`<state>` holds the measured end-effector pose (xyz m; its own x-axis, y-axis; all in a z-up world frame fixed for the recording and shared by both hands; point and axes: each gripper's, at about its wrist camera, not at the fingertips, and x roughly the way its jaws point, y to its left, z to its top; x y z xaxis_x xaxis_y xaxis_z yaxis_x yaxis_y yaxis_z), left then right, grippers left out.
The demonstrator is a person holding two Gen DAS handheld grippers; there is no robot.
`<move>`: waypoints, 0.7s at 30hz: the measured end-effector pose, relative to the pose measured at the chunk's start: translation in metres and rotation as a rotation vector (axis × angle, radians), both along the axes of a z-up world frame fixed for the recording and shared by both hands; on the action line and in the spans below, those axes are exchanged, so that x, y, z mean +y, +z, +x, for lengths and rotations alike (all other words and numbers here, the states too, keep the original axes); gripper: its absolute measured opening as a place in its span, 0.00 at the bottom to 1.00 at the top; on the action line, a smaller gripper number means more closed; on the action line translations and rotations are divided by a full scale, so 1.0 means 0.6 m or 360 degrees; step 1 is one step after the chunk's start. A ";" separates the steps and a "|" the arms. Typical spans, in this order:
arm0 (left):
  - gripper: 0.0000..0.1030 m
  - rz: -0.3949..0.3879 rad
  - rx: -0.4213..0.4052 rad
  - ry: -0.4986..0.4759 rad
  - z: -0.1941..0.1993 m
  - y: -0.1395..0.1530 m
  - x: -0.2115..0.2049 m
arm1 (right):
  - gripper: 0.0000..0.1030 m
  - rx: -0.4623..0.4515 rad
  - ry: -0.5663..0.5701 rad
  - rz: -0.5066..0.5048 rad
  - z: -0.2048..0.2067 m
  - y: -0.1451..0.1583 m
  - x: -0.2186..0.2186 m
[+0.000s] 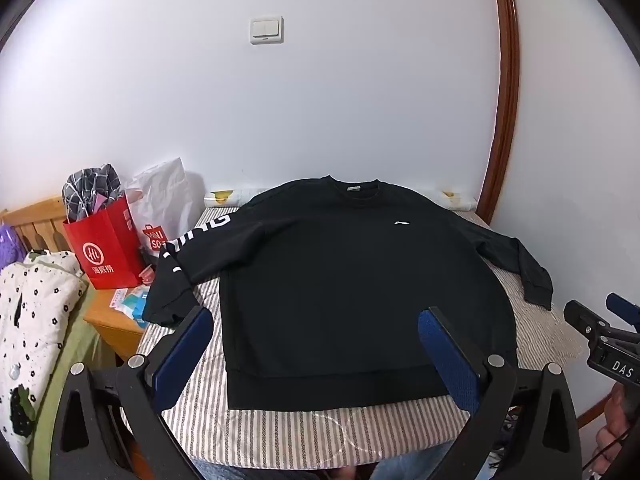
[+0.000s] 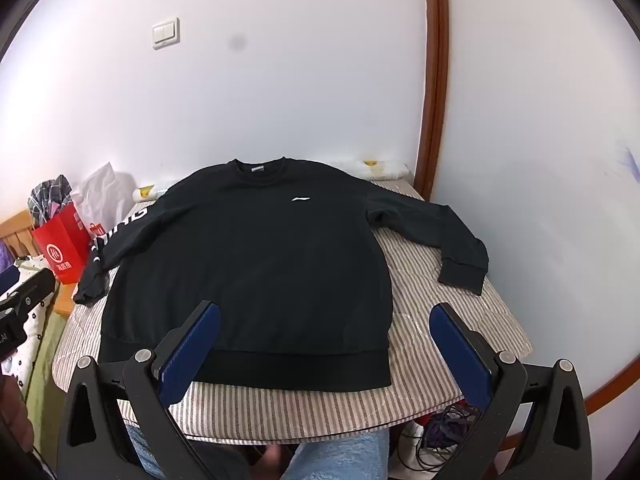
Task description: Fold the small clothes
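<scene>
A black sweatshirt (image 1: 340,280) lies flat and face up on the striped table cover (image 1: 280,432), collar at the far side, both sleeves spread out. The left sleeve with white letters hangs over the table's left edge. It also shows in the right wrist view (image 2: 248,272). My left gripper (image 1: 316,336) is open and empty, held above the near hem. My right gripper (image 2: 326,332) is open and empty, above the hem's right part. The right gripper's body shows at the right edge of the left wrist view (image 1: 608,340).
A red paper bag (image 1: 106,248) and a white bag (image 1: 164,204) stand on a wooden nightstand (image 1: 108,320) left of the table. A spotted quilt (image 1: 32,300) lies further left. The wall is close behind, with a wooden door frame (image 1: 506,120) at right. Cables (image 2: 444,436) lie under the table's right side.
</scene>
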<state>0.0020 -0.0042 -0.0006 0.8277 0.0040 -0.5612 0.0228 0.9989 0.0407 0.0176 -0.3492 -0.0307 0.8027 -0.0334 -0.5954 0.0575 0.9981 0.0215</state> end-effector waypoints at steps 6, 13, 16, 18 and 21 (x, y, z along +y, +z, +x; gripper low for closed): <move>1.00 -0.0104 -0.0022 0.0015 -0.011 -0.007 0.009 | 1.00 0.0010 -0.0001 0.0002 -0.001 0.000 0.000; 1.00 -0.0110 -0.0007 0.0012 -0.009 -0.009 0.012 | 1.00 0.0001 0.0022 -0.0026 -0.010 -0.005 0.000; 1.00 -0.0114 -0.0002 0.0009 -0.010 -0.013 0.016 | 1.00 0.0010 0.0026 -0.0030 -0.007 -0.003 0.004; 1.00 -0.0106 0.0004 0.0009 -0.009 -0.015 0.015 | 1.00 0.0008 0.0032 -0.0034 -0.007 -0.003 0.005; 1.00 -0.0112 0.0002 0.0011 -0.013 -0.016 0.020 | 1.00 0.0011 0.0041 -0.0044 -0.005 -0.002 0.007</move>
<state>-0.0056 0.0076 -0.0100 0.8269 -0.0296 -0.5615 0.0157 0.9994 -0.0297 0.0149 -0.3450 -0.0316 0.7993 -0.0295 -0.6002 0.0318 0.9995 -0.0067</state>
